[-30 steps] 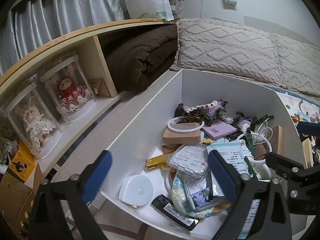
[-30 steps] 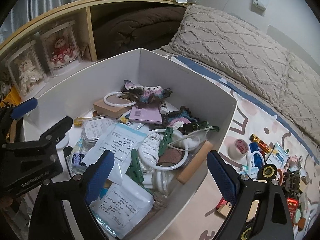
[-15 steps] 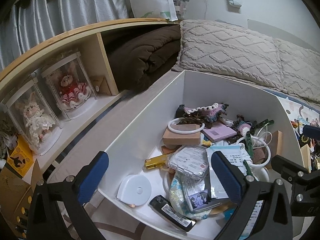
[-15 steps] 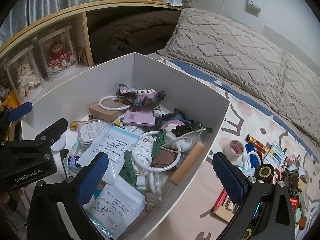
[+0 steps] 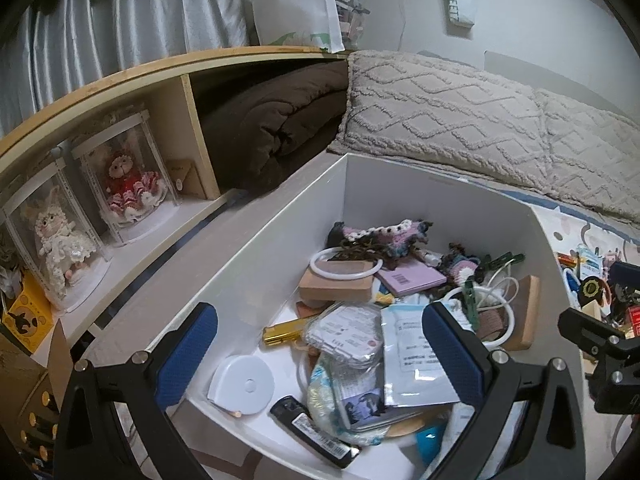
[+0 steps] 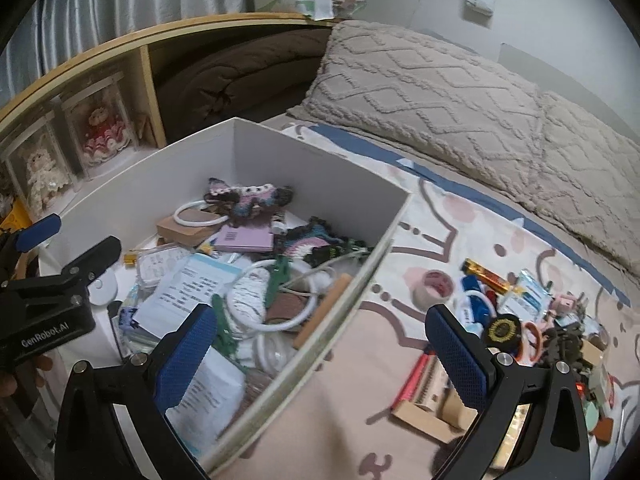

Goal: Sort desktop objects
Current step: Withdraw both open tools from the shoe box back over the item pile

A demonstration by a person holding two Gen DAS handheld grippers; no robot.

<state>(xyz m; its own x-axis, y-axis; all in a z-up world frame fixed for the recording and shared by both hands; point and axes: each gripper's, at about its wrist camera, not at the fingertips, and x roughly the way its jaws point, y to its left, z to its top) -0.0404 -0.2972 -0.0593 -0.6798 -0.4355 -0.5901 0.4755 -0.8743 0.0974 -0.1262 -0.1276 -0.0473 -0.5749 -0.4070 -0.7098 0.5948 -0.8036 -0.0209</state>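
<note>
Both grippers empty: left gripper has jaws wide apart over the near end of the white box; right gripper has jaws fully apart, straddling the box's right wall w/ nothing clamped. Box sits on the bed, full of mixed items, e.g. white ring, pink booklet, paper packets. Unsorted clutter, incl. tape roll and 1 black round tin, lies on the patterned sheet right of the box, below 2 knit pillows.
</note>
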